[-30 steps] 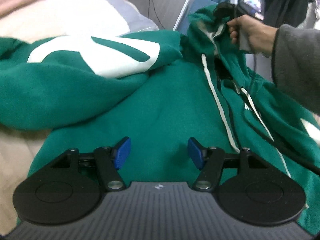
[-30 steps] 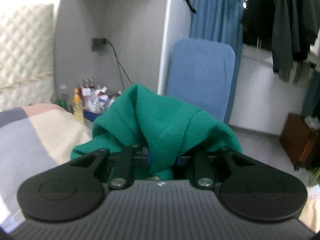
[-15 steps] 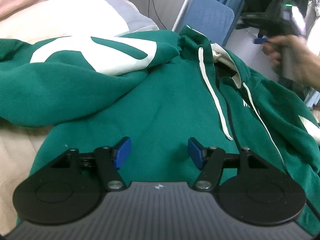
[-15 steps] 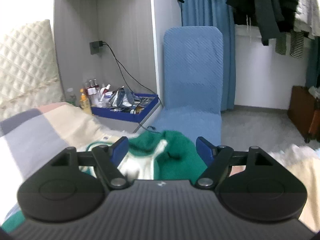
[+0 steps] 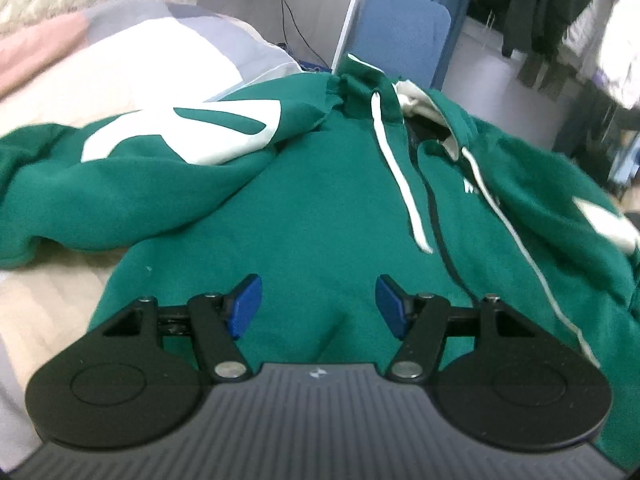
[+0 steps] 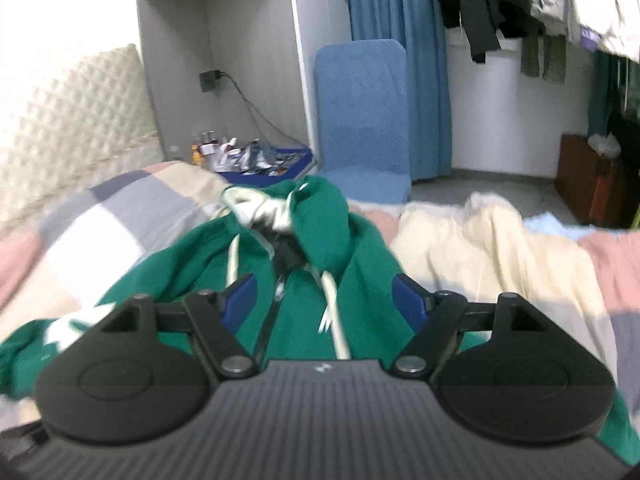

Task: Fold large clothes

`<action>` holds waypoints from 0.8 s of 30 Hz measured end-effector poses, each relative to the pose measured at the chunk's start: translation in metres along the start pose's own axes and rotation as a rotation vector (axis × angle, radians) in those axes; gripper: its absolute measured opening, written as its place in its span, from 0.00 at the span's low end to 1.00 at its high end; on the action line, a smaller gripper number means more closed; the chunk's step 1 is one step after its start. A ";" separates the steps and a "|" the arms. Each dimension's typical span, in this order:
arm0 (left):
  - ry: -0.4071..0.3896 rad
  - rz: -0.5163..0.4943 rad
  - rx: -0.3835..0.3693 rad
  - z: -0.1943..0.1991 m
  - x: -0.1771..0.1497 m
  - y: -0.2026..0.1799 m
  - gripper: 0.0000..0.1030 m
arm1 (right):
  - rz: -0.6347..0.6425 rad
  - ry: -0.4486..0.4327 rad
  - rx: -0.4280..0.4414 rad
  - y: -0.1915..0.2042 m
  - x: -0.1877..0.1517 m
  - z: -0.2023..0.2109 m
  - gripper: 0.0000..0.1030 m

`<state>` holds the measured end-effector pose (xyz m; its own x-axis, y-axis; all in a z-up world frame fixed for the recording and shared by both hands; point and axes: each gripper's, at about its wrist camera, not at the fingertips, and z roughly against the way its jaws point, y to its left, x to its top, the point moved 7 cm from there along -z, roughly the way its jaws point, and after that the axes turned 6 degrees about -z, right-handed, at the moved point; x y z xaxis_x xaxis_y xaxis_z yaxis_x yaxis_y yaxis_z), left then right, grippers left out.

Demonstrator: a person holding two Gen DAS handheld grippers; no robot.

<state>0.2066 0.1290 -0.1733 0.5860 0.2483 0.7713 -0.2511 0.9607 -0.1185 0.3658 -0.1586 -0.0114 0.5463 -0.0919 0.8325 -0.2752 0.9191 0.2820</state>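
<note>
A bedroom: a bed [image 5: 132, 64] under a patchwork cover of pink, grey, white and cream, a quilted headboard at one side, a blue chair [image 6: 362, 120] against the far wall beside a blue curtain, and dark clothes hanging at the upper right.

The hoodie [image 5: 312, 208], green with white patches, lies front up across the bed. Its hood [image 6: 316, 208] is bunched at the far end towards the chair, the pale lining showing, and two white drawstrings [image 5: 400, 176] trail down the chest on either side of a dark zip line. One sleeve [image 5: 132, 184] is thrown across towards the headboard side and lies crumpled, with a large white marking on it; the other side falls off towards the right edge of the left wrist view.

The left tool [image 5: 318, 304] hovers over the lower chest with its blue pads spread and nothing between them. The right tool [image 6: 324, 300] points at the neck opening; its jaws have just been opening and now stand wide apart, with only cloth lying beneath them, none pinched.

The fabric looks like thick fleece: soft, limp, fairly heavy for a garment, and not slippery. It will sag and drag if lifted by one point, so a pinch on a doubled edge should serve best, such as the cuff, the shoulder seam or the hem, with both tools lifting together. The drawstrings are likely to slide out of place in a fold.
</note>
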 end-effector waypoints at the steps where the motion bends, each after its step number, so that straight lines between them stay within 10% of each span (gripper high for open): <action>1: 0.009 0.001 0.002 0.002 -0.002 -0.001 0.66 | -0.023 0.018 0.000 -0.004 -0.008 0.011 0.73; 11: 0.057 -0.037 0.047 0.011 -0.018 -0.001 0.66 | -0.097 0.219 -0.070 -0.051 -0.098 0.068 0.73; 24: 0.110 0.256 0.267 0.064 -0.032 0.100 0.66 | -0.344 0.323 -0.114 -0.121 -0.139 0.058 0.80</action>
<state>0.1136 0.2096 -0.1695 0.5541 0.5019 0.6641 -0.5834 0.8032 -0.1202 0.2774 -0.2795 -0.1339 0.8131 -0.2910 0.5042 0.0434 0.8940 0.4460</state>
